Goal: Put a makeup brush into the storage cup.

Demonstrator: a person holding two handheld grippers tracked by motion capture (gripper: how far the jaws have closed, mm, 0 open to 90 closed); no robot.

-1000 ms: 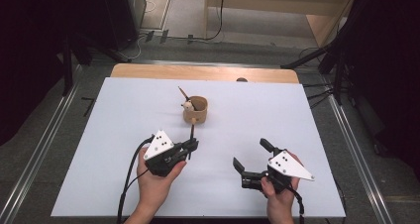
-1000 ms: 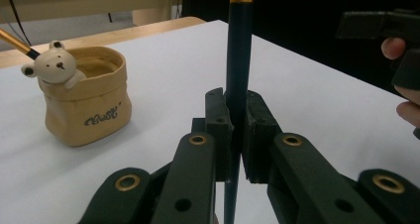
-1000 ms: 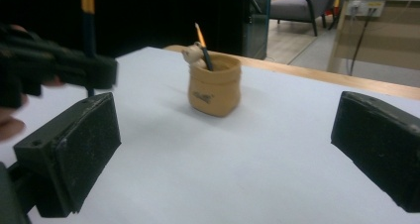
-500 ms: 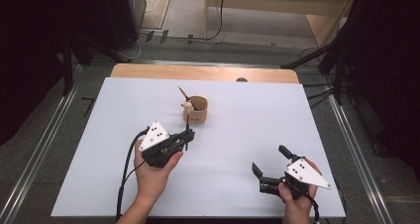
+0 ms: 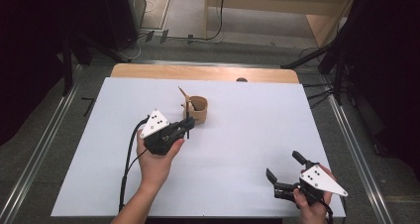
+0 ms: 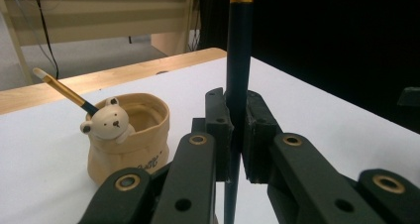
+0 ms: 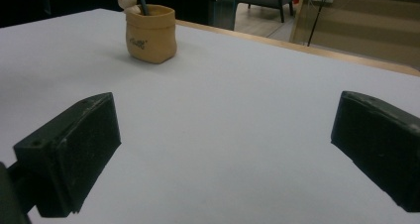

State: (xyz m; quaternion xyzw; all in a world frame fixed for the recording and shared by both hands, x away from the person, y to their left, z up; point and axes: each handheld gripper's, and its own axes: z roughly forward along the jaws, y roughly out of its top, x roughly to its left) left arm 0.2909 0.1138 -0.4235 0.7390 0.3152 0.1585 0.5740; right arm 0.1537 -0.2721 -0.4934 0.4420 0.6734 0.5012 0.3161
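A tan cloth-look pot (image 5: 199, 110) with a small bear figure (image 6: 106, 122) on its rim stands at the middle of the white table top (image 5: 257, 130). One gold-ended pencil (image 5: 183, 93) leans out of it to the left. My left gripper (image 5: 187, 127) is just in front of and left of the pot, shut on a second dark pencil (image 6: 238, 55) with a gold band, held upright. In the left gripper view the pads (image 6: 218, 130) press on its shaft. My right gripper (image 5: 283, 167) is near the front right edge, open with nothing between its pads (image 7: 74, 149).
A wooden strip (image 5: 148, 71) runs along the far edge of the table. Metal rails (image 5: 44, 135) and dark stands flank the table on both sides. The left gripper's black cable (image 5: 128, 159) trails toward the front edge.
The left gripper has moved away from the person and closer to the pot, pencil still in its jaws. The right gripper has drawn off to the right and toward the front edge.
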